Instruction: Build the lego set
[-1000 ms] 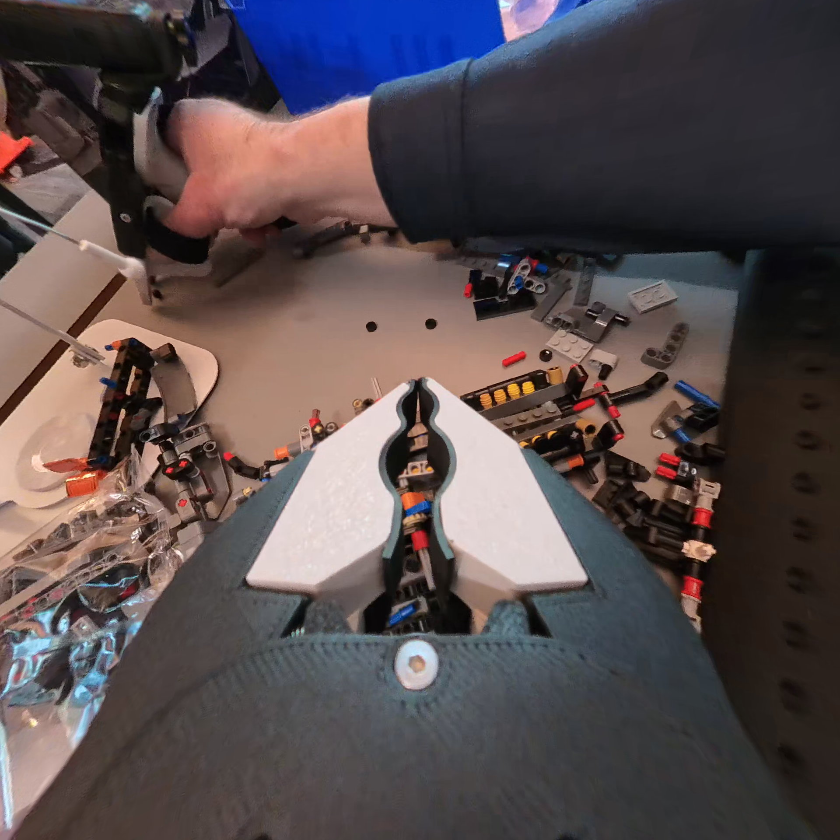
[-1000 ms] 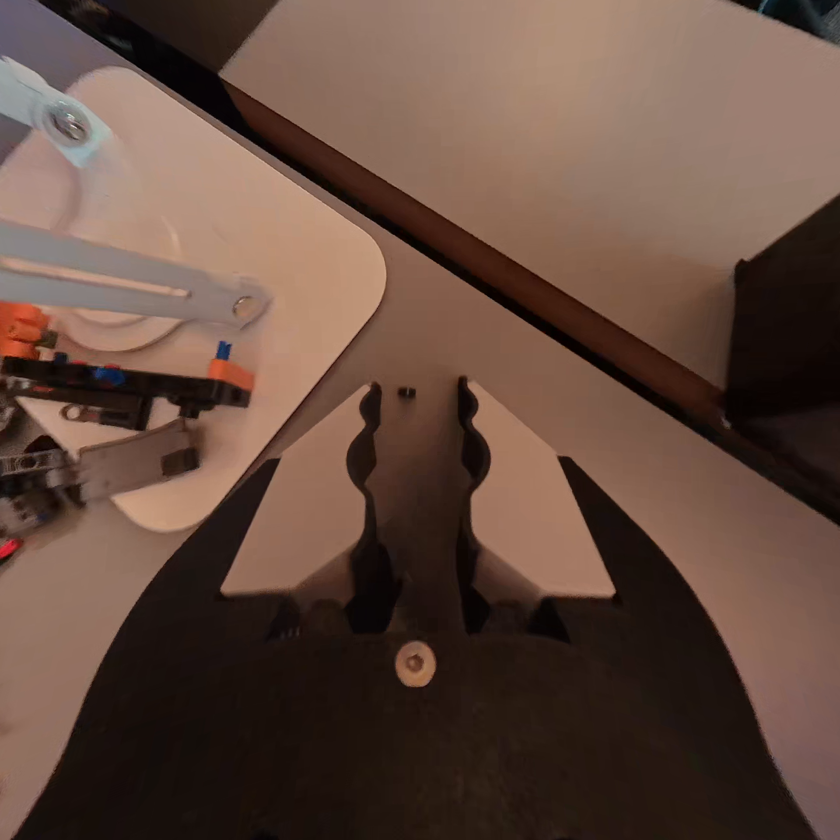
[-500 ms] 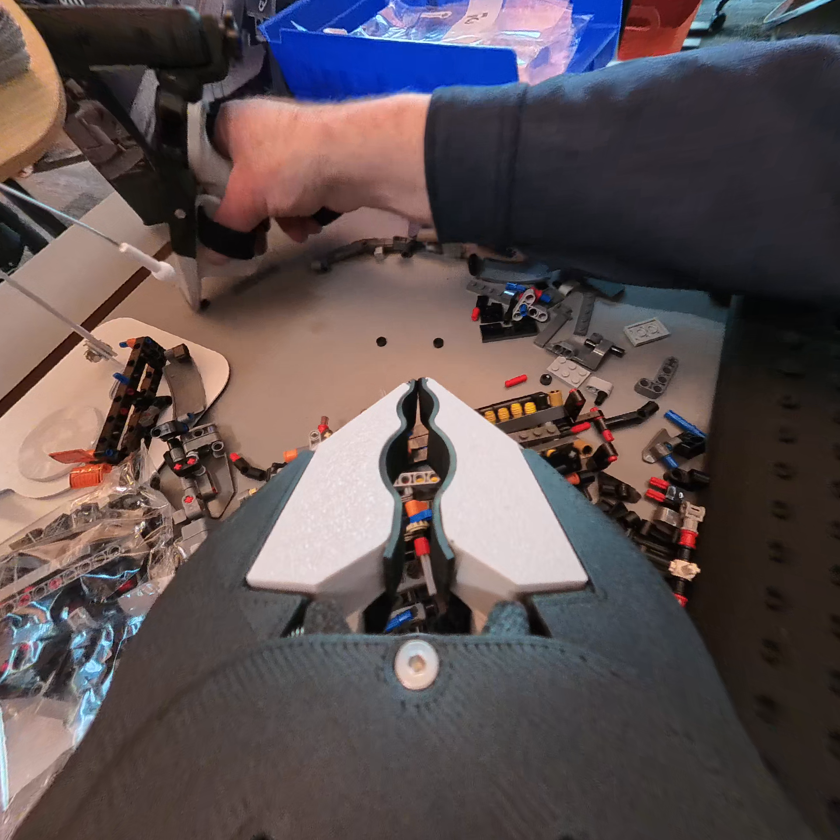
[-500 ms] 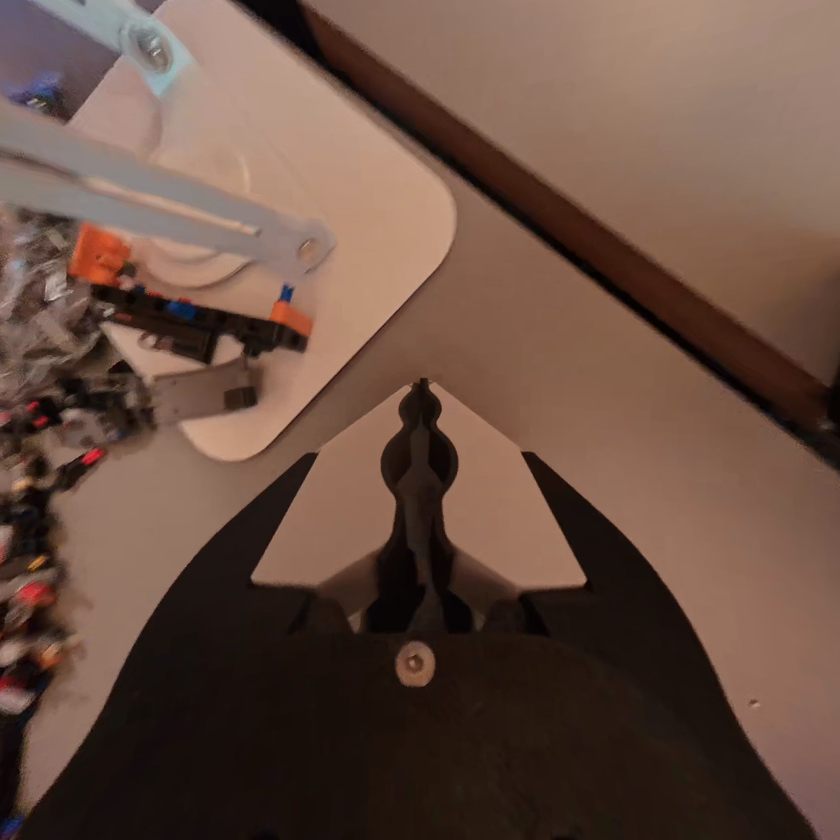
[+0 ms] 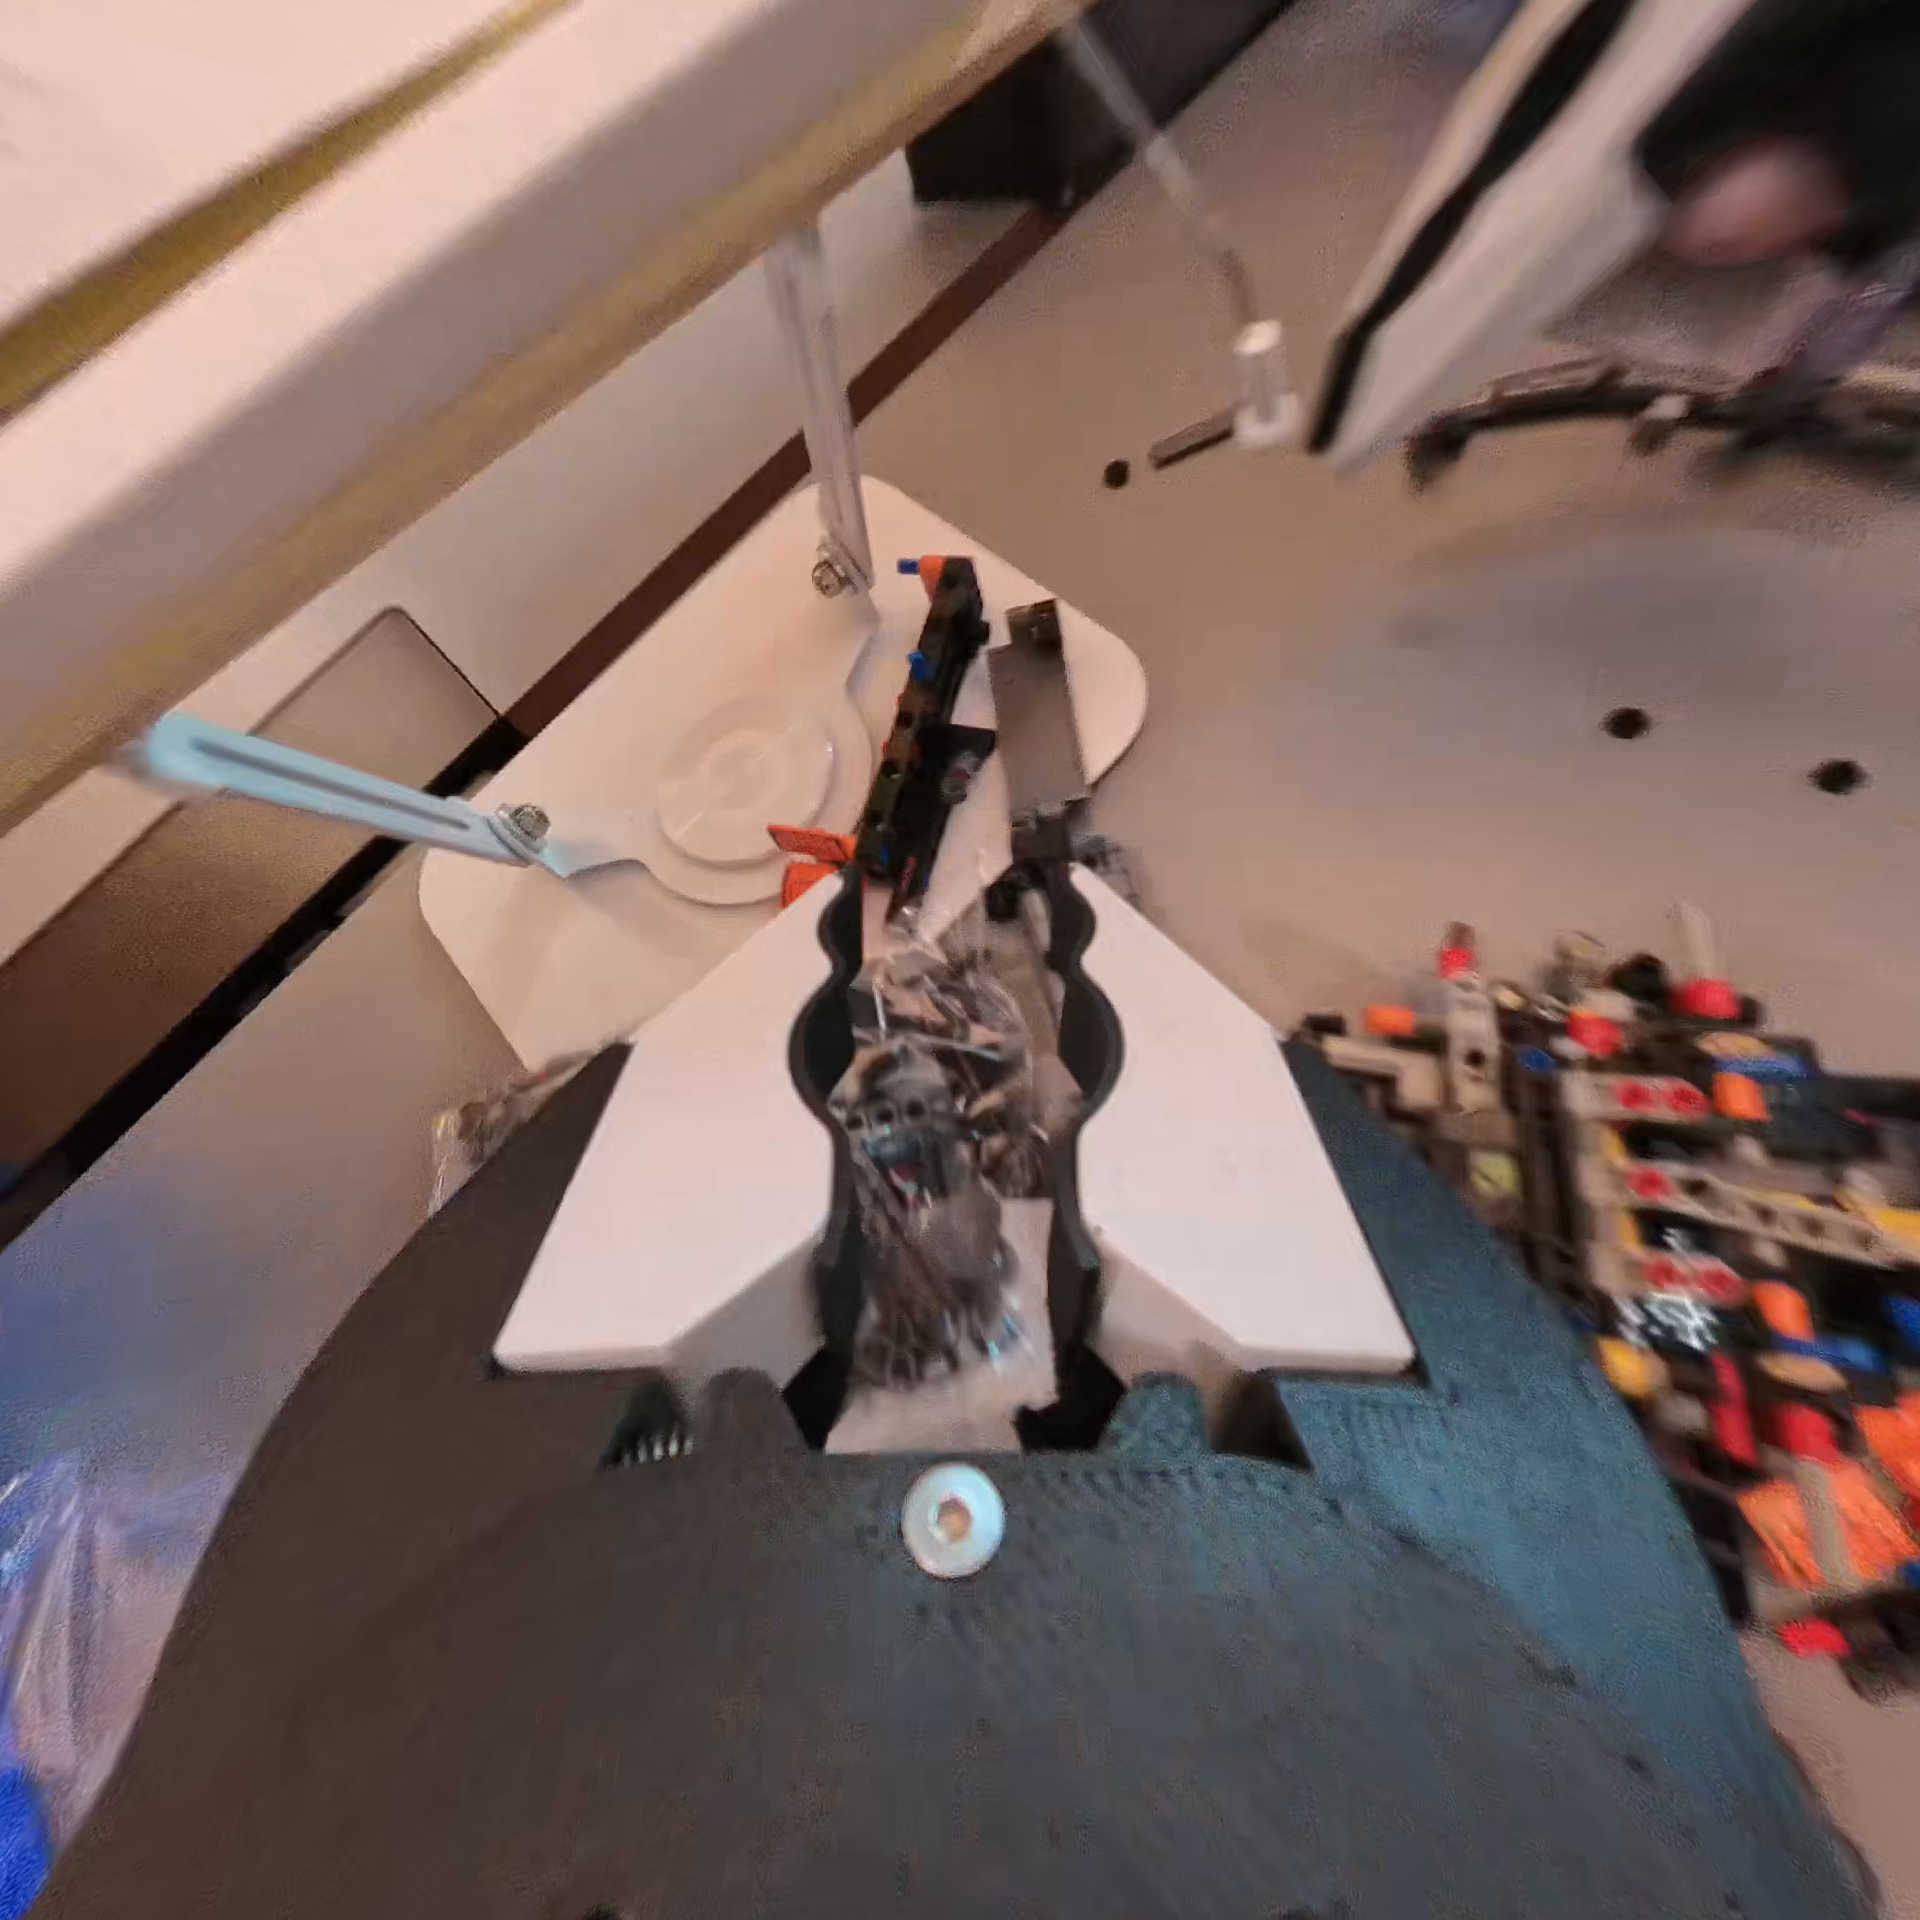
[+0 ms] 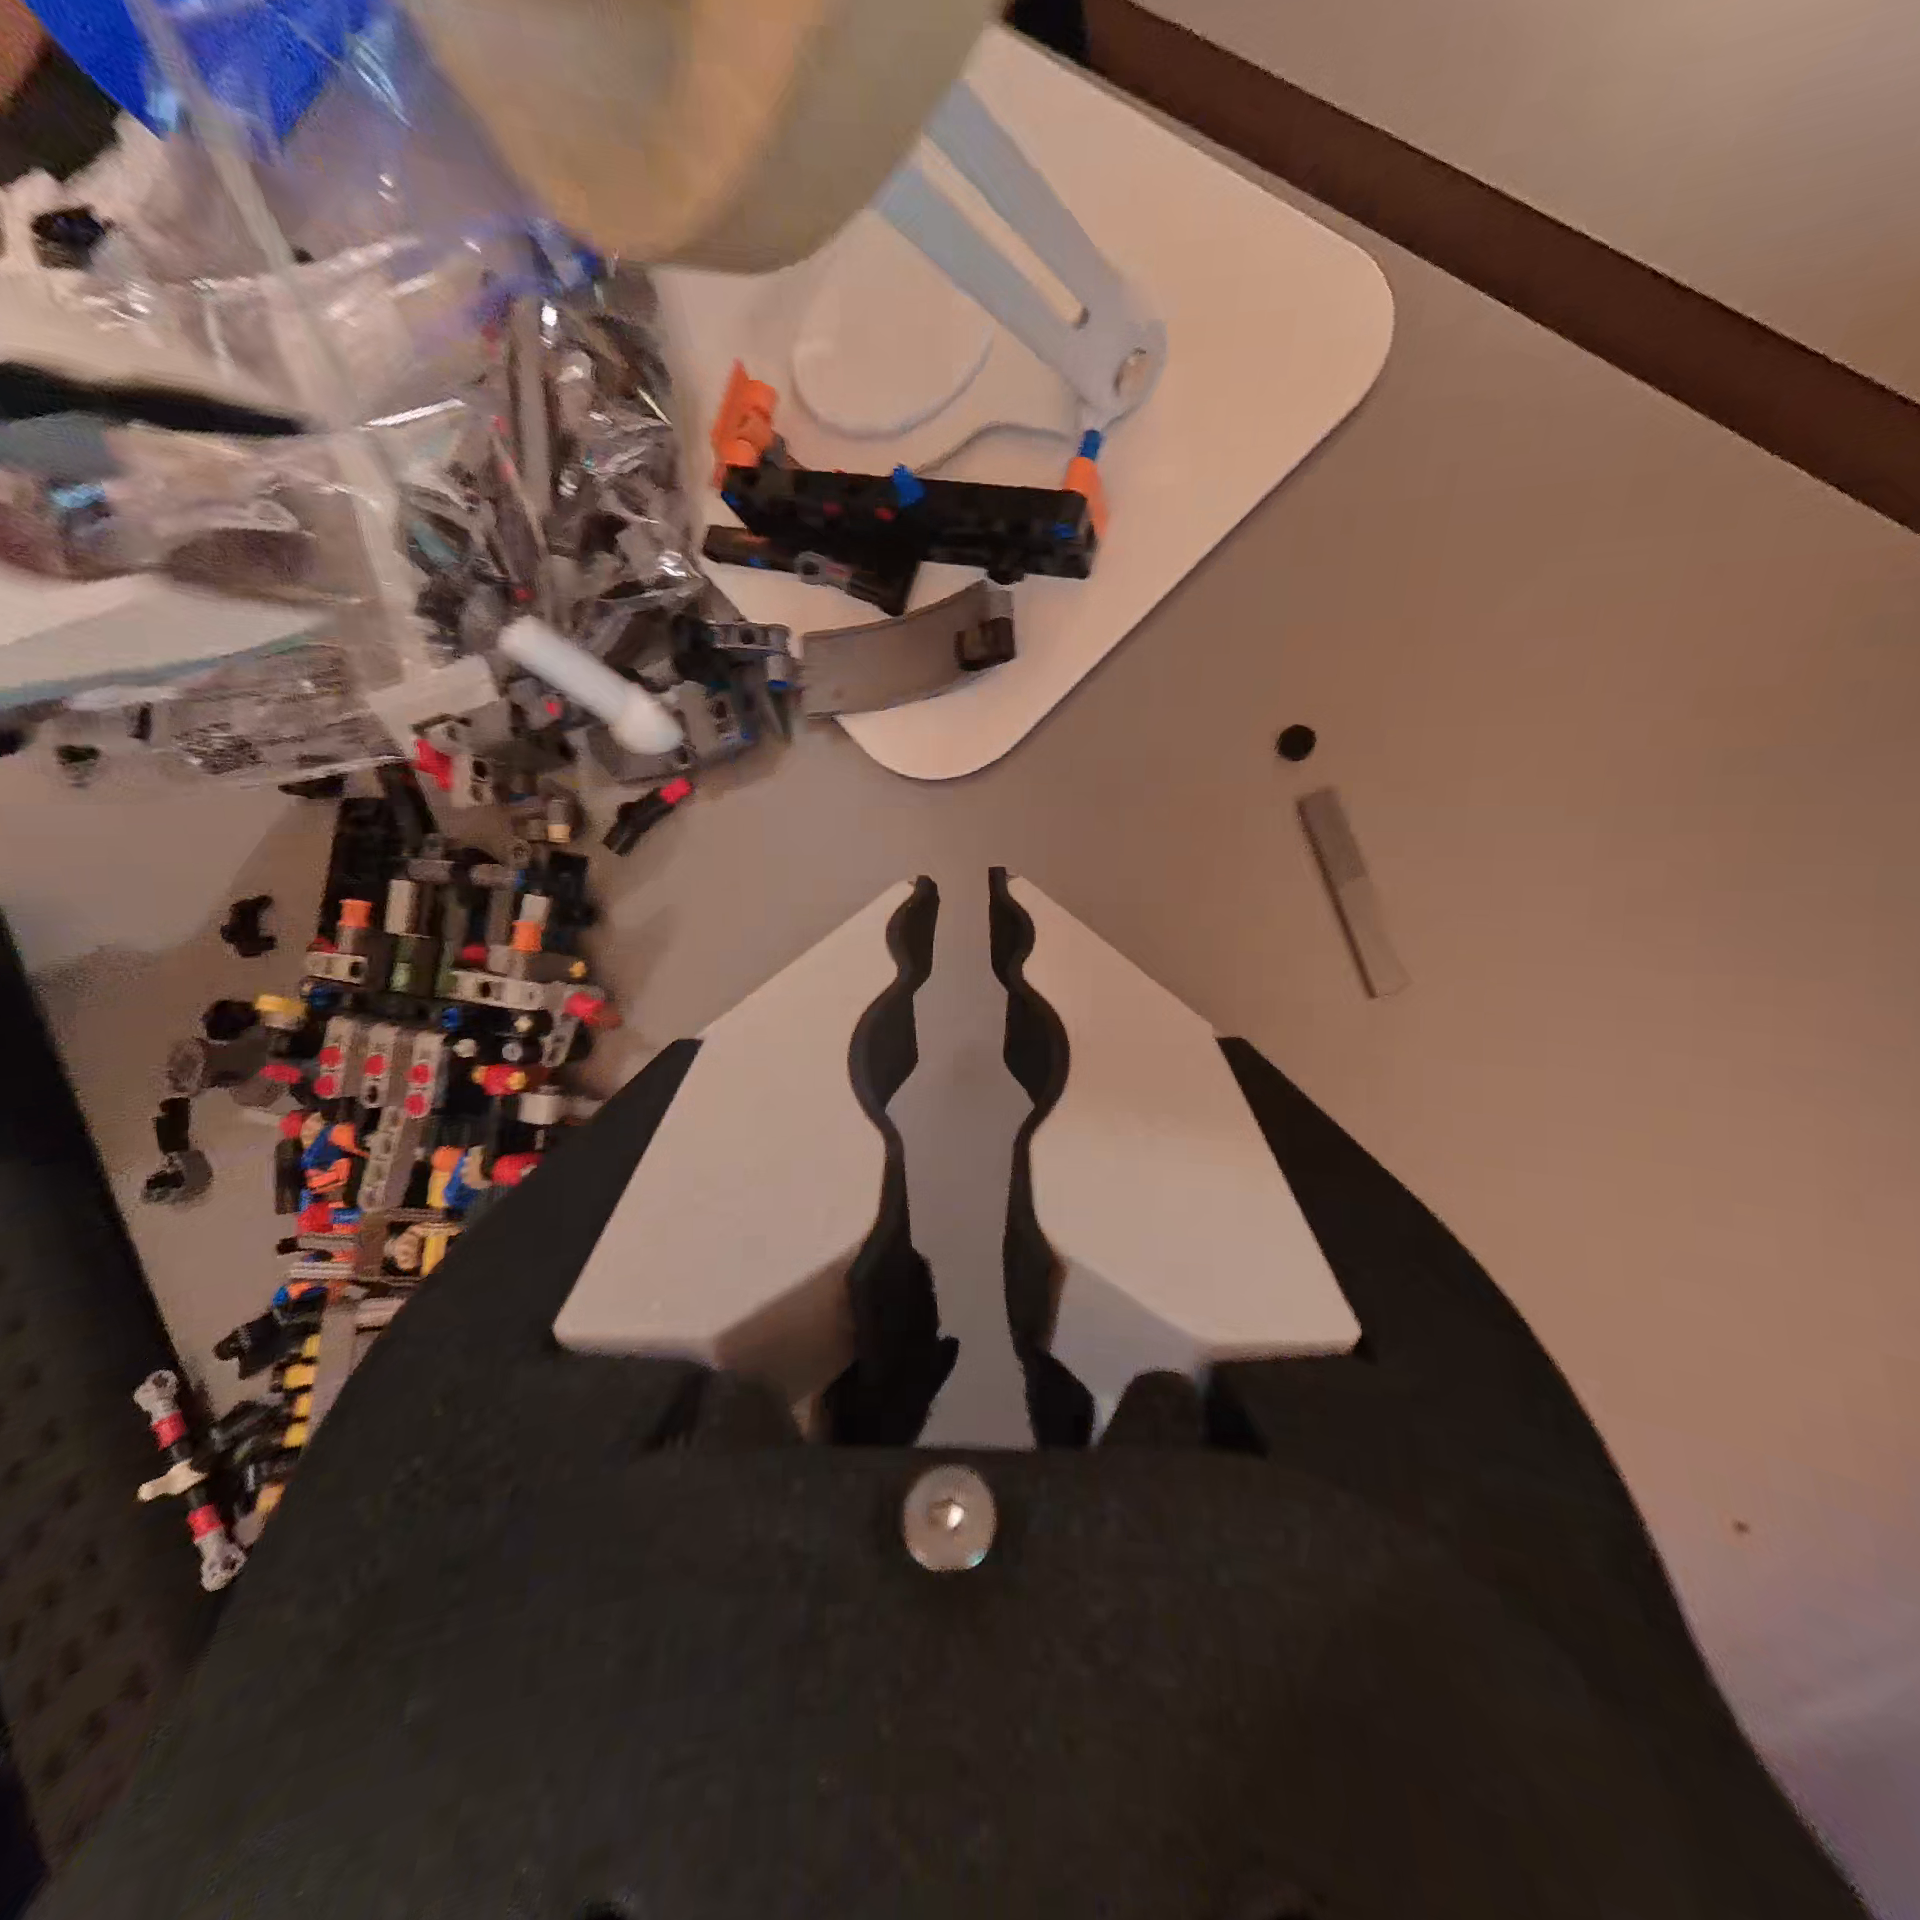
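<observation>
My left gripper [image 5: 951, 899] is open above a clear plastic bag of lego parts [image 5: 935, 1091], which shows through the gap between the jaws. Just beyond its tips a black lego assembly with orange and blue bits [image 5: 925, 727] and a grey curved panel [image 5: 1034, 727] lie on a white stand base [image 5: 582, 935]. My right gripper [image 6: 958, 883] is slightly open and empty over bare grey table. The right wrist view shows the assembly [image 6: 914, 514], the panel [image 6: 894, 655], the bag [image 6: 561, 499] and a dense multicoloured lego cluster [image 6: 416, 1091].
The lego cluster [image 5: 1662, 1195] lies right of my left gripper. Light blue metal arms [image 5: 343, 779] rise from the white base [image 6: 1247, 312]. A thin grey strip [image 6: 1351, 894] and a hole [image 6: 1295, 741] lie right of my right gripper. The other gripper [image 5: 1455, 291] is a blur at upper right. Left tips to right tips: about 15 centimeters. The white base [image 6: 1247, 312] sits 15 centimeters or so from the ends of my right fingers.
My left gripper went from shut to open and swung left over the bag and white base. My right gripper shut half a second ago, has opened slightly, and pulled back from the base.
</observation>
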Demonstrator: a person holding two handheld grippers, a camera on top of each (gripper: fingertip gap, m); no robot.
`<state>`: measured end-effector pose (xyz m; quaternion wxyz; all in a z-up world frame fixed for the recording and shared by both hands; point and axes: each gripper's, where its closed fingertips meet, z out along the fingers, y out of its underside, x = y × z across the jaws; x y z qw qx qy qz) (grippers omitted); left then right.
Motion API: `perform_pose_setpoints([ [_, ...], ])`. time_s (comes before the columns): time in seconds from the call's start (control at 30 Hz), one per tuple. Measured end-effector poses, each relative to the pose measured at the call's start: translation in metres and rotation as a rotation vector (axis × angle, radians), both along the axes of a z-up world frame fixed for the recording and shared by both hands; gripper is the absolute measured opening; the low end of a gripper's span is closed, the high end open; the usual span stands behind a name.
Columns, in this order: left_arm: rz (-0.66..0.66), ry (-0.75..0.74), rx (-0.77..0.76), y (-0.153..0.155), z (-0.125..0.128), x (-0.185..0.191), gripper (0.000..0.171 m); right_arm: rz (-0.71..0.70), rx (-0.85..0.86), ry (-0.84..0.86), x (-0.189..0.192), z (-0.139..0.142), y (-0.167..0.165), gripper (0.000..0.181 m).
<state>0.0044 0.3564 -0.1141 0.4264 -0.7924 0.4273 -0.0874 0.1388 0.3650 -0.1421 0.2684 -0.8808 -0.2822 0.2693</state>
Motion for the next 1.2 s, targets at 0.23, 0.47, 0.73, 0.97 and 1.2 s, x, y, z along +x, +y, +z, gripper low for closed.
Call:
perform_pose_setpoints([
  [0.23,0.004,0.301,-0.121,0.05,-0.051,0.013,0.026,0.007,0.091,0.006,0.001,0.001,-0.032,0.007],
  [0.47,0.019,0.357,-0.123,0.071,-0.057,0.027,0.023,0.006,0.137,0.053,0.007,0.008,-0.033,0.005],
  [0.73,-0.021,0.257,-0.135,0.063,-0.066,0.038,0.009,0.011,0.16,0.054,0.014,0.008,-0.036,0.005],
  [0.97,-0.038,0.218,-0.188,0.05,-0.071,0.037,0.007,0.008,0.17,0.06,0.019,0.006,-0.039,0.005],
  [1.2,-0.119,0.214,-0.127,0.019,-0.058,0.033,0.005,0.059,0.227,0.117,0.011,0.019,-0.045,0.009],
])
